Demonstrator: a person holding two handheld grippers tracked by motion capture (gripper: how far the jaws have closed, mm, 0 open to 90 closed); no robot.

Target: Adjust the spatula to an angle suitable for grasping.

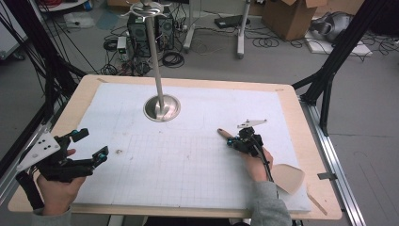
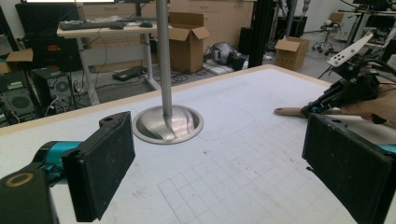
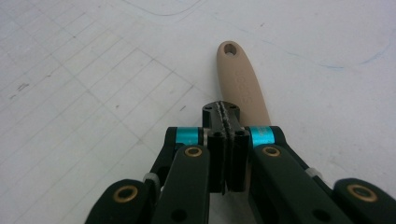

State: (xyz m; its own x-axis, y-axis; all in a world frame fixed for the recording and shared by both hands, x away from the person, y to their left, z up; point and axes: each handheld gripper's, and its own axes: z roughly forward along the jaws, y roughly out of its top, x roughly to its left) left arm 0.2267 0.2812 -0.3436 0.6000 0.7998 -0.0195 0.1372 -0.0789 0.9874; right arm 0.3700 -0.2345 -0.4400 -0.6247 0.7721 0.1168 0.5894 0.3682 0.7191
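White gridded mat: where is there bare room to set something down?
The white gridded mat lies bare between the left gripper and right gripper, below the round steel stand base. It is tighter around the tan spatula at the right.

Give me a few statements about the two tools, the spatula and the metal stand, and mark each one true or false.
1. The left tool has its jaws wide apart with nothing between them. True.
2. The metal stand lies tipped over on the mat. False: it stands upright on its round base.
3. The spatula has a hole at the end of its handle. True.
4. The right tool is wide open. False: its jaws are shut together, over the spatula's handle.
5. The spatula is bright red. False: it is beige.
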